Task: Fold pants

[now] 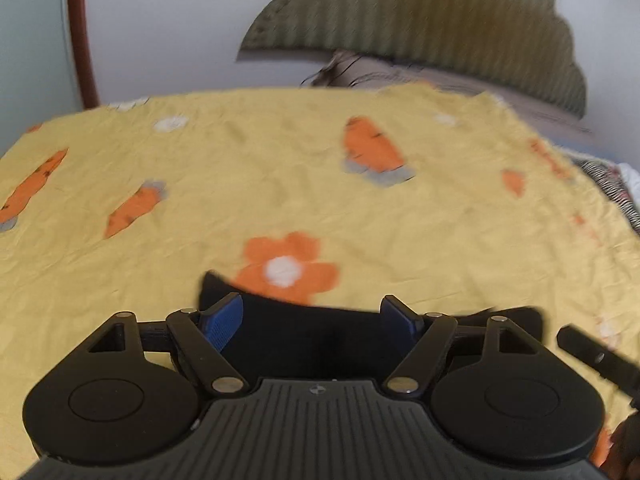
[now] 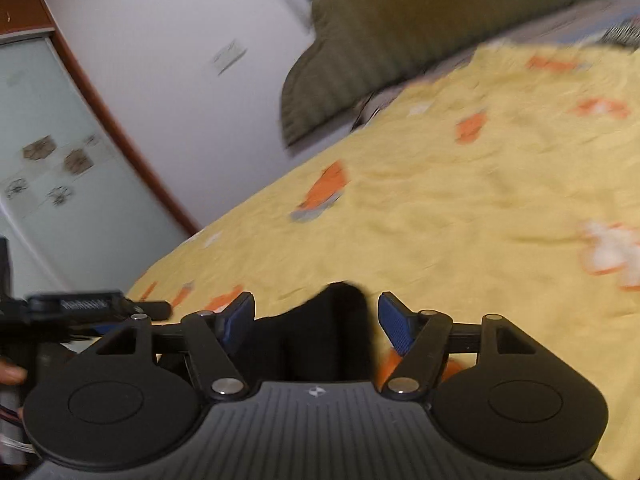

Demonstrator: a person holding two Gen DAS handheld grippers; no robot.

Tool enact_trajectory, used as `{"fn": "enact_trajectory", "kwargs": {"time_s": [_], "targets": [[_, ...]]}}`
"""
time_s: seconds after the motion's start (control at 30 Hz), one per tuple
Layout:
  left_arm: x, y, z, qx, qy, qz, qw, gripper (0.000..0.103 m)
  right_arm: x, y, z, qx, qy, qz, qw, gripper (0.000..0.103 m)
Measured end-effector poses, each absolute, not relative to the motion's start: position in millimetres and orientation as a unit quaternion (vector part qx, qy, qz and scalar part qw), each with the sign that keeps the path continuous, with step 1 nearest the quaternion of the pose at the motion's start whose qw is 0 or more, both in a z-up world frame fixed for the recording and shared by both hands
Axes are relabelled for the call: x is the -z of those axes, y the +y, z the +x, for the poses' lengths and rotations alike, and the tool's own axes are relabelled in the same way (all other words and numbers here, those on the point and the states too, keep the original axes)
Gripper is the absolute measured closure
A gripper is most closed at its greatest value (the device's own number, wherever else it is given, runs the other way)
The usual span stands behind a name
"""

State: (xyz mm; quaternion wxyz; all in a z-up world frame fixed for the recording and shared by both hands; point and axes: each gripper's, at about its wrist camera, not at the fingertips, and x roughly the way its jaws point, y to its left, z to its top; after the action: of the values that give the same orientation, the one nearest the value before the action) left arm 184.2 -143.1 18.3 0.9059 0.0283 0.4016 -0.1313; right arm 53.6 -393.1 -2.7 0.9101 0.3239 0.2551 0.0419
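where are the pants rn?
Pants lie on the yellow sheet, low in both wrist views, between each open claw's blue pads, just below the orange flower.

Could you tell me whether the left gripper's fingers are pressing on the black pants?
Apart. The left wrist view shows the blue fingers spread wide, with the black pants lying between them and visible space beside each.

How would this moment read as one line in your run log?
task: fold pants | left gripper: open over dark pants | right gripper: open, pants between | surface: yellow sheet
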Motion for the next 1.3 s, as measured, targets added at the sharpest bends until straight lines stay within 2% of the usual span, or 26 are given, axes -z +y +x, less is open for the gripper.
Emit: {"fn": "enact_trajectory", "kwargs": {"time_s": [0.07, 0.1, 0.17, 0.3, 0.53, 0.63, 0.73, 0.87, 1.0, 1.2, 1.3], "targets": [[-10, -133, 196, 0.133, 0.415, 0.011, 0.900, 0.026, 10, -391, 70, -0.054, 0.273, 0.335, 0.900, 0.037], [-7, -131, 200, 0.136, 0.421, 0.009, 0.897, 0.026, 14, -391, 74, -0.058, 0.278, 0.341, 0.896, 0.042], [3, -132, 209, 0.125, 0.435, 0.014, 0.891, 0.026, 21, -395, 88, -0.064, 0.295, 0.359, 0.883, 0.081], [24, -130, 221, 0.075, 0.442, 0.039, 0.893, 0.026, 18, -391, 87, -0.041, 0.305, 0.300, 0.903, 0.093], [32, -121, 223, 0.059, 0.439, 0.014, 0.896, 0.026, 26, -382, 89, -0.023, 0.321, 0.234, 0.917, 0.092], [16, -121, 202, 0.085, 0.430, 0.020, 0.899, 0.025, 13, -385, 67, 0.019, 0.310, 0.227, 0.923, 0.072], [7, -124, 176, 0.123, 0.435, 0.020, 0.892, 0.020, -5, -376, 39, 0.070, 0.293, 0.181, 0.936, 0.069], [12, -144, 141, 0.173, 0.442, 0.051, 0.878, 0.019, -11, -339, 19, -0.060, 0.308, 0.150, 0.938, 0.070], [20, -162, 117, 0.156, 0.422, 0.111, 0.886, 0.020, 9, -314, 8, -0.047, 0.348, 0.028, 0.936, 0.070], [10, -139, 105, 0.137, 0.434, 0.019, 0.890, 0.018, -17, -326, -15, 0.010, 0.300, 0.086, 0.950, 0.069], [12, -134, 105, 0.133, 0.439, 0.002, 0.889, 0.018, -13, -339, -22, -0.002, 0.301, 0.135, 0.944, 0.069]]}}
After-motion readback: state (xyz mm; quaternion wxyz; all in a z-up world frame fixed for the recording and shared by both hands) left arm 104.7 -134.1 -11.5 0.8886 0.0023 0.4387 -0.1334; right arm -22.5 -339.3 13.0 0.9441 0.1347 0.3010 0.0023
